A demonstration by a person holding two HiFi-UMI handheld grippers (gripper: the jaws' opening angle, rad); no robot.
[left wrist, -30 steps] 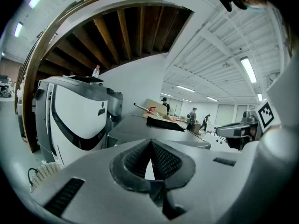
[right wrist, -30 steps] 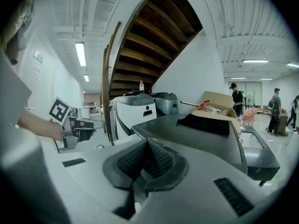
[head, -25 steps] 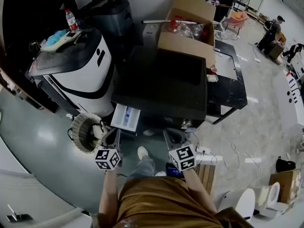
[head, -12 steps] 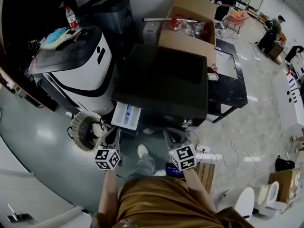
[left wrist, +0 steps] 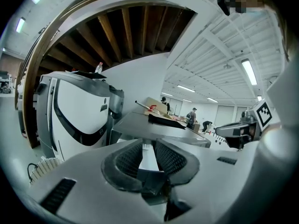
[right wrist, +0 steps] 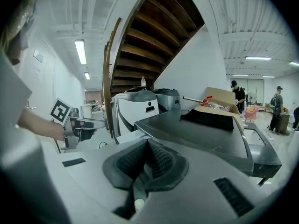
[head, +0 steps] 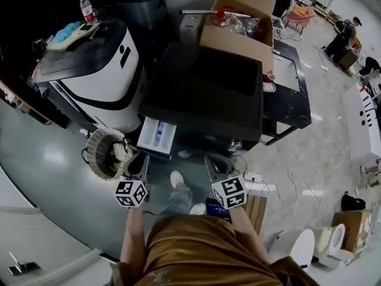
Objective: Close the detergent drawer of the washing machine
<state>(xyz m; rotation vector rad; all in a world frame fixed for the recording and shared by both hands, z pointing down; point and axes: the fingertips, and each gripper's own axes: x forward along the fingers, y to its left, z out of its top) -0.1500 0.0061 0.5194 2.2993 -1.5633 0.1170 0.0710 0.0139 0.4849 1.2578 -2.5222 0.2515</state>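
Note:
The dark washing machine (head: 202, 94) fills the middle of the head view. Its white detergent drawer (head: 156, 137) sticks out of the front at the left, with the compartments showing. My left gripper (head: 141, 162) hovers just in front of the drawer and a little below it. Its jaws are opening and hold nothing. In the left gripper view the drawer (left wrist: 149, 157) shows as a white strip through the gap of the left gripper (left wrist: 148, 144). My right gripper (head: 214, 164) is shut and empty before the machine's front right; its pads meet in the right gripper view (right wrist: 148, 147).
A white-and-black machine (head: 95, 70) stands at the left with a bottle (head: 87, 8) on top. A round basket (head: 107, 154) sits on the floor beside the drawer. A cardboard box (head: 238, 25) lies behind the washer, a black stand (head: 292, 106) to its right. People stand far back.
The head view has shifted slightly, so everything sits a little higher and nearer. Both grippers keep their places in front of the machine, and the drawer stays pulled out.

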